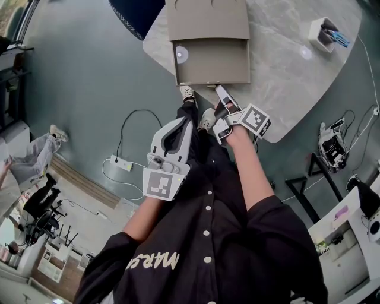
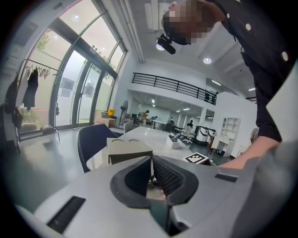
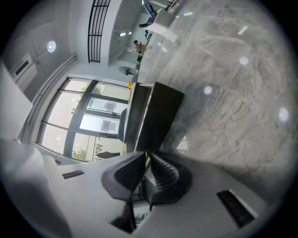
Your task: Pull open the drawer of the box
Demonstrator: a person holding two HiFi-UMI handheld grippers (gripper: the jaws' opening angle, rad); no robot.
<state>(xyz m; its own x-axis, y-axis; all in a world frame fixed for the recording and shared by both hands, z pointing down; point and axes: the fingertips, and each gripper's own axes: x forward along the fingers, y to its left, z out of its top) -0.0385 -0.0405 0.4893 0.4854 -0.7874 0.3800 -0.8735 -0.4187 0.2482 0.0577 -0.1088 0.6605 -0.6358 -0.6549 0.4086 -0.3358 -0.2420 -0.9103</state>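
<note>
A tan box (image 1: 206, 18) stands on the marble table (image 1: 285, 71), and its drawer (image 1: 214, 62) is slid out toward me. A small silver disc (image 1: 181, 54) lies in the drawer's left corner. My right gripper (image 1: 219, 92) is at the drawer's front edge, shut on a thin pull tab there. In the right gripper view the drawer front (image 3: 158, 118) rises just beyond the right gripper (image 3: 147, 158). My left gripper (image 1: 189, 113) hangs below the table edge, shut and empty. The left gripper view shows the box (image 2: 128, 149) beyond the left gripper (image 2: 151, 160).
A white tray (image 1: 328, 34) with blue pens sits at the table's far right. A dark blue chair (image 1: 135, 15) stands left of the box. A power strip (image 1: 122, 164) and its cable lie on the floor to my left.
</note>
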